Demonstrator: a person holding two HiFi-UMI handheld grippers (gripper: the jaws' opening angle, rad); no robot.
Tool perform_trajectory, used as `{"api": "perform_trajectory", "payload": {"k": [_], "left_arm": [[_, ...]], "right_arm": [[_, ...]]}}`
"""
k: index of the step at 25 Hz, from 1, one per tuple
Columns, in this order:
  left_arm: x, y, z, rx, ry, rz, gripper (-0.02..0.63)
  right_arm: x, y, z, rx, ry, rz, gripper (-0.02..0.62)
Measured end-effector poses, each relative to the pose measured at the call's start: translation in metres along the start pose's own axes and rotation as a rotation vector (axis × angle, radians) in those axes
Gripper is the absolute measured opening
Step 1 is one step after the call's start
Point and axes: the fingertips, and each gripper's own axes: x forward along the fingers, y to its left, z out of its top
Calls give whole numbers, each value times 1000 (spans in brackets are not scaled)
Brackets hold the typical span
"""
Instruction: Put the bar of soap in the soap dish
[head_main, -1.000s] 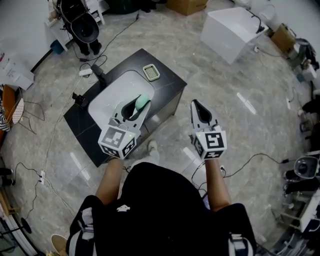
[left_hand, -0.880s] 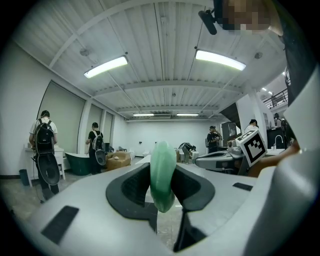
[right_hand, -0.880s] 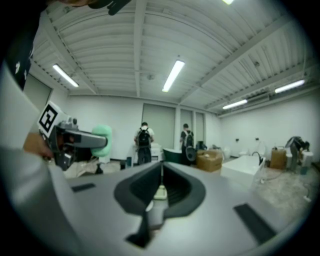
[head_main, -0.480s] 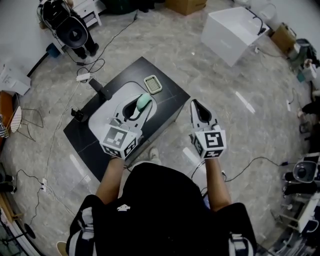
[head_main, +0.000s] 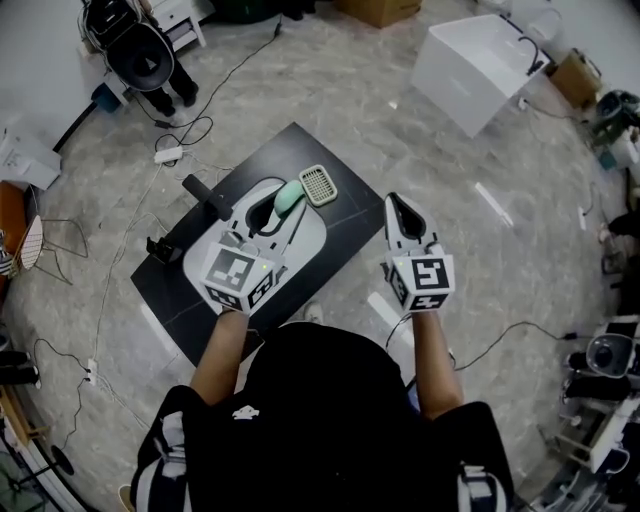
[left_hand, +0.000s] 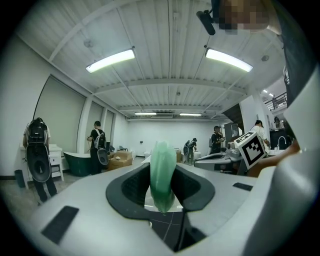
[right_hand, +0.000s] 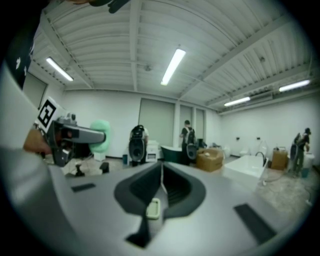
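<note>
The pale green bar of soap (head_main: 290, 193) is held edge-up in my left gripper (head_main: 286, 204), which is shut on it above the far end of the white basin (head_main: 205, 260). The left gripper view shows the soap (left_hand: 162, 175) pinched upright between the dark pads. The pale green slotted soap dish (head_main: 318, 185) lies on the black table (head_main: 345, 235), just right of the soap and apart from it. My right gripper (head_main: 394, 202) hangs off the table's right edge, over the floor, with its jaws together and nothing between them (right_hand: 161, 176).
A black tap (head_main: 207, 196) and a small black device (head_main: 162, 248) stand on the table's left side. Cables trail over the marble floor at the left. A white bathtub (head_main: 478, 62) stands at the far right. People stand about in the hall (left_hand: 97, 142).
Both grippers have advanced toward the table with me. The soap, earlier over the middle of the basin, now sits close beside the soap dish. The right gripper stays shut.
</note>
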Motion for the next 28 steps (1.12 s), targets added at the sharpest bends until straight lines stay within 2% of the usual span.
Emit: {"api": "perform_trajectory", "payload": {"k": [6, 14, 21, 28], "left_arm": [[7, 19, -8, -22, 14, 7, 132], [20, 31, -22, -53, 32, 80, 132], [51, 39, -22, -57, 25, 173, 132], [77, 47, -33, -76, 56, 248, 132]], "right_arm": [[24, 4, -6, -10, 32, 23, 37], [45, -11, -14, -37, 52, 82, 37], [80, -34, -15, -44, 43, 188, 37], [116, -52, -21, -34, 50, 289, 37]]}}
